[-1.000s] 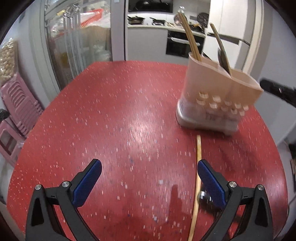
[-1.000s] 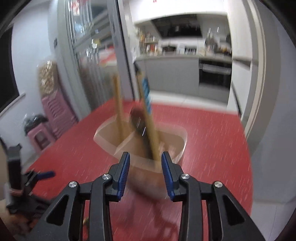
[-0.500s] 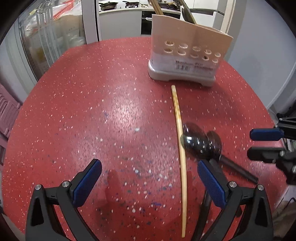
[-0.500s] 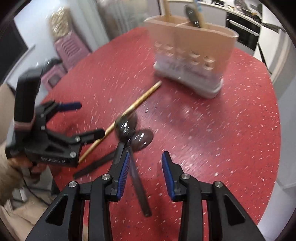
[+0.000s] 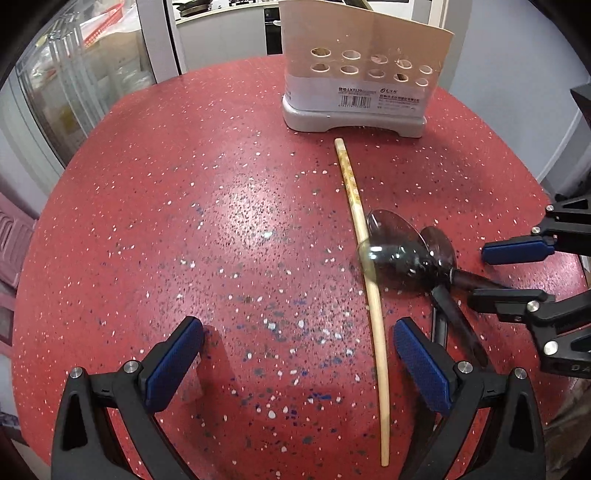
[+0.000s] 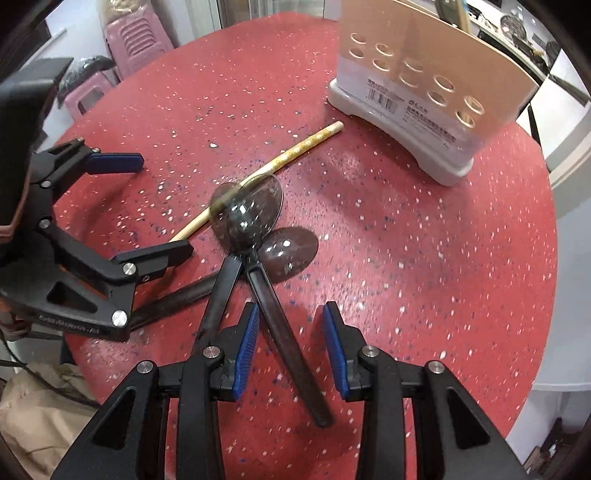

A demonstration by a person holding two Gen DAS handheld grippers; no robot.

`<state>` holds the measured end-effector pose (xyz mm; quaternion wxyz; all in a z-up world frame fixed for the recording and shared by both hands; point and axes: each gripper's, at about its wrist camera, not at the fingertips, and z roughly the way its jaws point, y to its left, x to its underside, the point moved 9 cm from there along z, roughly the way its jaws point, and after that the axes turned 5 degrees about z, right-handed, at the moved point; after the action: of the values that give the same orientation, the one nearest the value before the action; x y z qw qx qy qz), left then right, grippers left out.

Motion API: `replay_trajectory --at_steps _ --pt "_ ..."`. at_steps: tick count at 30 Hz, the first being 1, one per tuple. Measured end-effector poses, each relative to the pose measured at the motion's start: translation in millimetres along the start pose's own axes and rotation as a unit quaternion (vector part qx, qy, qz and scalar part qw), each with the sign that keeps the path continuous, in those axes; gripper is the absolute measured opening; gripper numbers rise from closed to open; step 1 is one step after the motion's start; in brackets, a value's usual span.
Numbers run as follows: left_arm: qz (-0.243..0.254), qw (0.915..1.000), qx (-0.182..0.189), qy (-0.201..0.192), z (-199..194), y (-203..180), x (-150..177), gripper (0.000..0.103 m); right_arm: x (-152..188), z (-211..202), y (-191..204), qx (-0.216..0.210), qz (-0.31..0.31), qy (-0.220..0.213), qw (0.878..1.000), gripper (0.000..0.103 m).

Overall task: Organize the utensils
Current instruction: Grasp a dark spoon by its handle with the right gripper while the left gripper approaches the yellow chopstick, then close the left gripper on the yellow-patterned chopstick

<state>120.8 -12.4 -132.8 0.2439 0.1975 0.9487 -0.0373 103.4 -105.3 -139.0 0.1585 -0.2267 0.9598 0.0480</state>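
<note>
A beige utensil holder [image 5: 362,74] [image 6: 424,74] stands at the far side of the round red table [image 5: 184,221]. A pale wooden chopstick [image 5: 354,206] [image 6: 295,151] lies in front of it. Dark translucent spoons [image 5: 399,254] [image 6: 255,214] overlap across its middle. My left gripper [image 5: 297,365] [image 6: 147,206] hovers wide open, with the chopstick's near end just inside its right pad. My right gripper [image 6: 291,347] [image 5: 511,273] points down over one spoon's handle [image 6: 280,332]. Its jaws stand partly open on either side of the handle and do not touch it.
Pink plastic stools [image 6: 136,33] stand past the table's far-left edge. A glass-door cabinet [image 5: 74,74] and kitchen counters lie behind. A brown bag [image 6: 37,406] sits below the table's near edge. A few utensils stick out of the holder's top [image 6: 447,11].
My right gripper has dropped from in front of the holder to just over the spoon handles. My left gripper tipped down and sank a little, so the chopstick and spoons came into full view.
</note>
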Motion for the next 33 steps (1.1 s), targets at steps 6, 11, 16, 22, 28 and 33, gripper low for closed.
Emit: replay_trajectory --at_steps 6,11,16,22,28,33 --pt "0.004 1.0 -0.003 0.002 6 -2 -13 0.103 -18 6 2 -0.005 -0.011 -0.007 1.0 0.03" --pt "0.015 0.9998 -0.01 0.002 7 -7 -19 0.103 -20 4 1 -0.011 -0.008 -0.011 1.0 0.012" --pt "0.016 0.9998 -0.01 0.004 11 -12 -29 0.103 -9 -1 -29 -0.039 0.072 -0.01 0.997 0.012" --pt "0.023 0.9995 0.016 0.013 17 -21 -47 0.103 3 -12 -66 -0.075 0.136 -0.024 0.988 0.012" --pt "0.053 0.9975 0.036 0.029 17 -36 -60 0.086 7 -27 -79 -0.105 0.152 -0.046 0.982 0.012" --pt "0.054 0.9972 0.045 0.027 13 -42 -63 0.033 12 -41 -78 -0.117 0.159 -0.065 0.978 0.012"
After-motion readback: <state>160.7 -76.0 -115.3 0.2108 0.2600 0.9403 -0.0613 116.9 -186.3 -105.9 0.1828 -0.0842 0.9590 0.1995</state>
